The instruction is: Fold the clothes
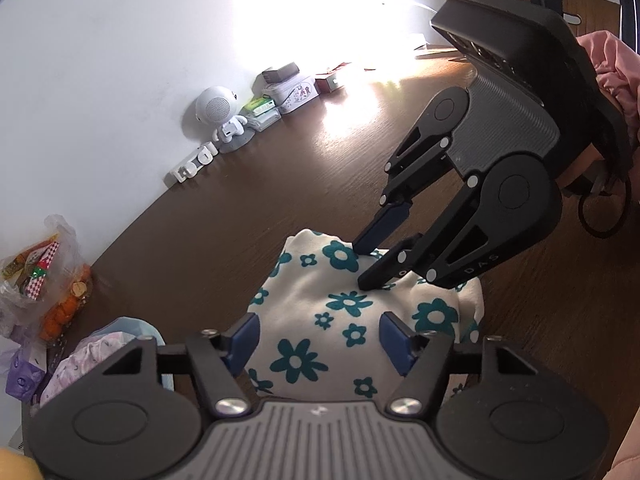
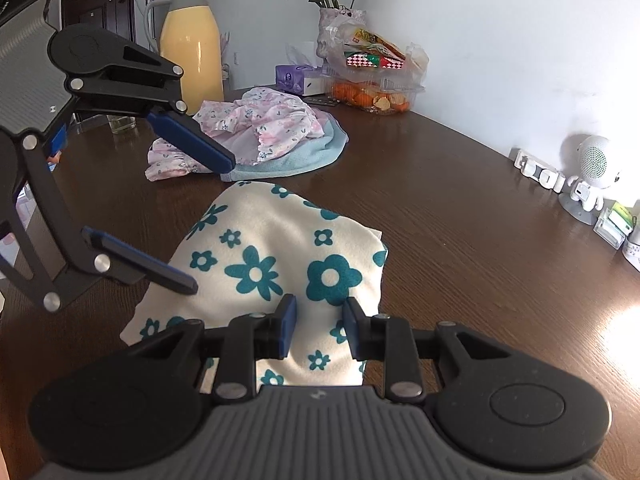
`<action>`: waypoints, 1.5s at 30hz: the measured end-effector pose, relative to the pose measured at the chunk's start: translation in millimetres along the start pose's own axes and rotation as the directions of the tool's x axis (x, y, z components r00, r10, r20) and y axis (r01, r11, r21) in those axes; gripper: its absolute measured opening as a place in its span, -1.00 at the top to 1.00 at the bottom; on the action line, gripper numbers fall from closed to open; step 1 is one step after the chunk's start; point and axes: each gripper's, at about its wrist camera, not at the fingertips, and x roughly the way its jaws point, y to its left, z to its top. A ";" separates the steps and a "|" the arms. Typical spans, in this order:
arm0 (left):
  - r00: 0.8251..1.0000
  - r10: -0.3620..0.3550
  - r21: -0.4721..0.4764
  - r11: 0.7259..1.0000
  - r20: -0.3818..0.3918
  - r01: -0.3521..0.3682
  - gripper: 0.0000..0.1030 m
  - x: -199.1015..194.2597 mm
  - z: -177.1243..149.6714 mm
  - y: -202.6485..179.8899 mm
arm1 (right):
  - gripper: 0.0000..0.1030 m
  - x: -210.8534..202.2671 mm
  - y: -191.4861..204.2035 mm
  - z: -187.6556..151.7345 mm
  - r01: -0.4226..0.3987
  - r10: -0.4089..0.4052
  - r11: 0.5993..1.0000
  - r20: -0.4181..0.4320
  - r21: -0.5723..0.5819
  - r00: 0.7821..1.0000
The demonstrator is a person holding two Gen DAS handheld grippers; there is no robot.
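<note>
A cream garment with teal flowers [image 2: 280, 248] lies bunched on the dark wooden table [image 2: 460, 208]; the left wrist view shows the same garment [image 1: 352, 320]. My right gripper [image 2: 320, 328] has its jaws narrowed around a raised fold of this cloth, which fills the gap between the pads. From the left wrist camera, the right gripper [image 1: 362, 264] presses its tips into the garment's far side. My left gripper [image 1: 320, 344] hangs wide open over the near part of the cloth, holding nothing. Seen from the right, the left gripper [image 2: 210, 224] has its lower finger touching the cloth's left edge.
A pink floral garment [image 2: 260, 124] rests on a light blue towel [image 2: 296, 160] farther back. A yellow flask [image 2: 192, 44], a vase of flowers [image 2: 332, 24], a box of oranges [image 2: 372, 96] and a white robot speaker [image 2: 592, 176] line the wall. A pink sleeve [image 1: 616, 68] is at right.
</note>
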 end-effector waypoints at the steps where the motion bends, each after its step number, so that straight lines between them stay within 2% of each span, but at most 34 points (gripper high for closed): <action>1: 1.000 -0.003 0.001 1.000 -0.001 0.003 -0.23 0.8 -0.3 -0.3 | 0.49 -0.3 0.2 0.1 0.002 -0.002 1.000 0.001 0.000 1.000; 6: 1.000 -0.025 -0.006 1.000 -0.006 0.025 -0.23 5.4 -4.1 -1.2 | 0.49 -5.3 4.0 0.7 0.023 -0.023 1.000 0.009 -0.001 1.000; 13: 0.998 -0.063 -0.036 0.997 0.000 0.063 -0.24 13.9 -9.0 2.5 | 0.39 -21.7 17.1 -4.2 -0.004 0.003 1.000 0.024 0.019 1.000; 37: 0.995 -0.099 -0.097 0.990 0.032 0.101 -0.27 27.6 -20.9 11.6 | 0.39 0.2 23.2 -13.8 0.029 -0.027 0.998 -0.026 0.053 0.999; 40: 0.994 -0.103 -0.108 0.988 0.038 0.106 -0.30 27.8 -21.9 13.7 | 0.39 1.2 23.3 -14.1 0.032 -0.030 0.998 -0.027 0.061 0.999; 45: 0.996 -0.081 -0.137 0.987 0.044 0.086 -0.57 23.4 -20.5 16.1 | 0.36 -2.3 25.1 -12.1 0.053 -0.051 0.996 -0.027 0.078 0.998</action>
